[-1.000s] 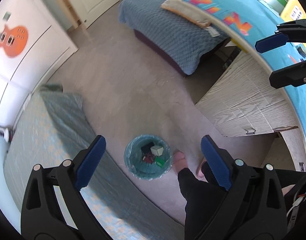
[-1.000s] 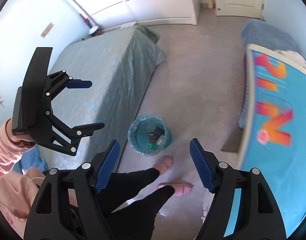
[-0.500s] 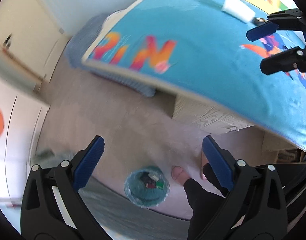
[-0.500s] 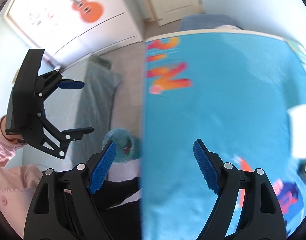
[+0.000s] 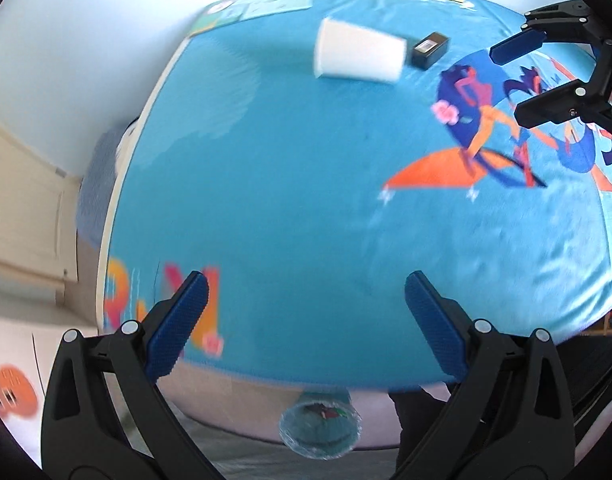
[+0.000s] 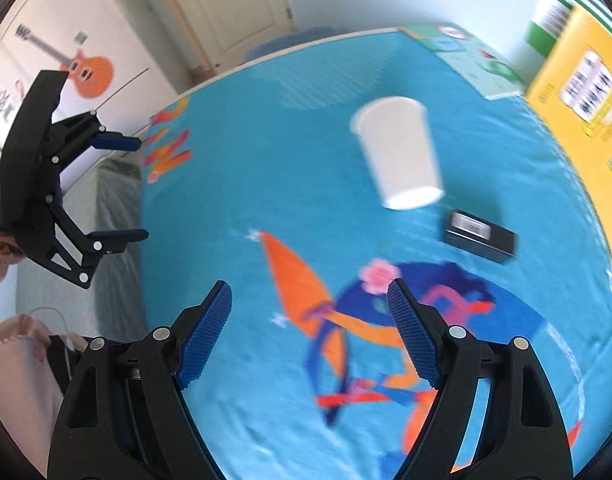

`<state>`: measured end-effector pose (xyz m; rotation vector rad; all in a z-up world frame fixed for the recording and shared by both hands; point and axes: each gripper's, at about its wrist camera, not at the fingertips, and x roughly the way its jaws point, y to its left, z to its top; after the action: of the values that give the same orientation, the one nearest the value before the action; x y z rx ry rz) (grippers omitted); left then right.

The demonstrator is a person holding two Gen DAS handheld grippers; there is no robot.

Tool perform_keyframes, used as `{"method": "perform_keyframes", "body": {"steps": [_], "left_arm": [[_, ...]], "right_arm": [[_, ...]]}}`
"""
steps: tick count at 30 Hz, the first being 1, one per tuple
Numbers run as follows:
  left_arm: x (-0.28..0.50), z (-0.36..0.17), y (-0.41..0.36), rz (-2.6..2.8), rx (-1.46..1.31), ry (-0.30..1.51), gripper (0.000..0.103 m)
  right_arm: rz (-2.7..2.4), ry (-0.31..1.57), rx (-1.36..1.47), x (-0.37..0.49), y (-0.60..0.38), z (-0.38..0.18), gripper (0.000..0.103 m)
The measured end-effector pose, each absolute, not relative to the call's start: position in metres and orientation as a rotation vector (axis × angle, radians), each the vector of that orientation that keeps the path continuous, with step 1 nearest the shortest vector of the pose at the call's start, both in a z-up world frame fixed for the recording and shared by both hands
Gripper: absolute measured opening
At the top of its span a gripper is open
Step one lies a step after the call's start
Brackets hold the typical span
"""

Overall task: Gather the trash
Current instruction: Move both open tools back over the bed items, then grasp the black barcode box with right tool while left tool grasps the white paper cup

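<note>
Both grippers — left (image 5: 303, 304) and right (image 6: 310, 332) — hang above the blue tabletop (image 6: 265, 200), jaws apart and empty. The right one's jaws have just been opening. A white cup (image 6: 402, 152) lies tipped beside a black box (image 6: 482, 236) near the far edge.

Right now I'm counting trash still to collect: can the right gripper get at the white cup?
Probably yes. The right gripper is open and empty, and the blue mat lies bare between it and the tipped white cup; only the black box sits nearby, off to the side.
</note>
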<state>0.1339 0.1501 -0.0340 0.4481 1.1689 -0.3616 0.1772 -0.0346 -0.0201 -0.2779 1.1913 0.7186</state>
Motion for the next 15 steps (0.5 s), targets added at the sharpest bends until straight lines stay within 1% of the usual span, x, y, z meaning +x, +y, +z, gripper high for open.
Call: {"method": "perform_keyframes", "body": {"steps": [7,15], "left_arm": [[0.172,-0.030,0.097,-0.442,0.503,1.154,0.096],[0.198,-0.036,0.057,-0.487,0.525,1.156,0.096]], "right_arm": [[0.660,1.197,-0.243,0.200,-0.082,-0.026,0.080],[0.653,1.205,-0.244,0.218,-0.109,-0.032,0.080]]}}
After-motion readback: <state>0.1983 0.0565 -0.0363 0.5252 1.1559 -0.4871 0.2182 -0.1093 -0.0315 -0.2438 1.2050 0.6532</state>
